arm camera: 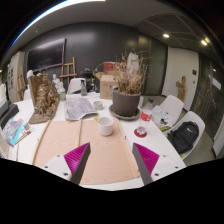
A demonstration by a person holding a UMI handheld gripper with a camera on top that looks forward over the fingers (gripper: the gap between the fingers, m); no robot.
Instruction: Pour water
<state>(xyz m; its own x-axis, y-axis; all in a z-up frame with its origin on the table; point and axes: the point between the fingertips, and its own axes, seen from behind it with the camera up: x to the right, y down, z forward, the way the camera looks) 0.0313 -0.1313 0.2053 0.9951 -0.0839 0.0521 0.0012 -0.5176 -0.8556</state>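
Claw (108, 158) open (nothing gripped) before one white cup (105, 125).

Just ahead of our fingers (78, 158) a cup (105, 125) sits on the table (60, 140); beyond it (slightly right) a potted plant (126, 95).

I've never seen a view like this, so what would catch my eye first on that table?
Probably the big potted plant with dry stalks, standing at the far middle of the white table. Nearer, a white cup sits on a light wooden board, just beyond the gripper, whose two fingers with magenta pads are open with nothing between them. A small red-topped container sits to the right of the cup.
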